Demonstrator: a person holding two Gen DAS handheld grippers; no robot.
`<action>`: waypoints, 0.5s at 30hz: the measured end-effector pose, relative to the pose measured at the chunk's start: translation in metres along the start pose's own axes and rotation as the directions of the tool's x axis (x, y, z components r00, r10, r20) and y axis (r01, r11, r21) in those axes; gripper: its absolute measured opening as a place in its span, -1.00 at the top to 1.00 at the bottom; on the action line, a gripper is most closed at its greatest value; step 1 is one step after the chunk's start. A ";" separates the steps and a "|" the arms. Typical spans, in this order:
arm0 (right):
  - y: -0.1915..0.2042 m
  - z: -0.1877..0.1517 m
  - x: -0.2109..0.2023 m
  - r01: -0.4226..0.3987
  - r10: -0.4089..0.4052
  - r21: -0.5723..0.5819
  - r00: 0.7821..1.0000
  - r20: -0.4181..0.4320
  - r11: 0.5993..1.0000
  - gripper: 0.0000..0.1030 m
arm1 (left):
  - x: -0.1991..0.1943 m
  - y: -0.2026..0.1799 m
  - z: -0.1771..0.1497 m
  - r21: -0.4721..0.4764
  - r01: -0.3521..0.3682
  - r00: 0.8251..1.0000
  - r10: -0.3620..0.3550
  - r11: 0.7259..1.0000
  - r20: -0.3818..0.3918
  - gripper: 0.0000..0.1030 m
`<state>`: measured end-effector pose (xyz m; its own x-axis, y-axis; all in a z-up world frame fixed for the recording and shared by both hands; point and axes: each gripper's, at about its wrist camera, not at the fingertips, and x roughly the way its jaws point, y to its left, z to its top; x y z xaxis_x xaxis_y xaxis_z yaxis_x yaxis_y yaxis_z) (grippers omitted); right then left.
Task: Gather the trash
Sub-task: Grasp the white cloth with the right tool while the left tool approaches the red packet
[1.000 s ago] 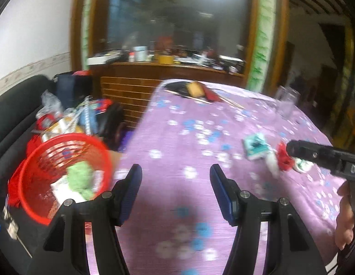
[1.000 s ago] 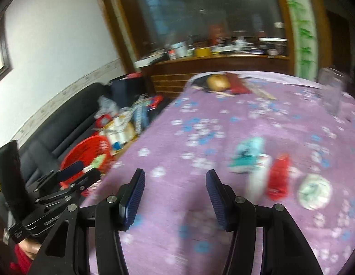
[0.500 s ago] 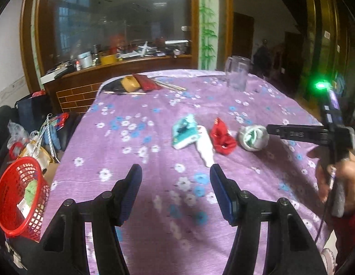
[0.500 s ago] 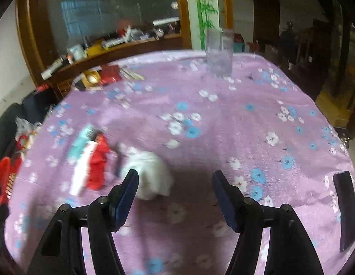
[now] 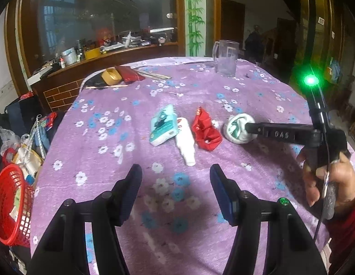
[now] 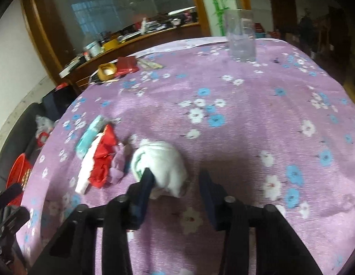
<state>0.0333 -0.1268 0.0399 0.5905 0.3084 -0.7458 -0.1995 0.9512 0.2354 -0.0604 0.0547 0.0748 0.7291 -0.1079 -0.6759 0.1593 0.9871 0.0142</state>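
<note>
White crumpled wad (image 6: 162, 162) with green print lies on the purple floral cloth (image 6: 246, 105), right end of a short trash row, mid-table. Right gripper (image 6: 175, 178) is at it: left pad touches the wad's near side, right pad stands off with a gap, so jaws have just been closing with the wad between them but aren't clamped yet. From the left wrist view the right gripper (image 5: 248, 129) reaches in from the right, tip on the wad (image 5: 238, 131), a hand (image 5: 331, 178) on its handle, green light above. Next in the row: red crinkled foil wrapper (image 5: 206, 131), white tube-like packet (image 5: 186, 143), teal-white flat pack (image 5: 163, 127), all close or touching. Left gripper (image 5: 175, 191) hovers near the table's front, jaws apart, nothing between them, well short of the row. Lots of bare cloth to the right and behind the wad; far end holds a clear mug (image 5: 225, 58), a yellow tape roll (image 5: 111, 76) and red pouch (image 5: 129, 74). Table's left edge drops off to a red mesh plastic basket (image 5: 10, 208) with scraps in it, beside clutter on a dark sofa.
</note>
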 end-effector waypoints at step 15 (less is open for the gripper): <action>-0.018 0.004 -0.026 0.014 -0.027 0.080 0.986 0.163 0.997 0.63 | 0.038 -0.019 0.030 -0.002 0.084 0.993 -0.084 0.996 -0.087 -0.17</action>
<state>0.0242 -0.1514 0.0574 0.7151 0.2797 -0.6406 -0.1279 0.9533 0.2735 -0.0158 0.0280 0.0713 0.6521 -0.1797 -0.7365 0.2184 0.9748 -0.0446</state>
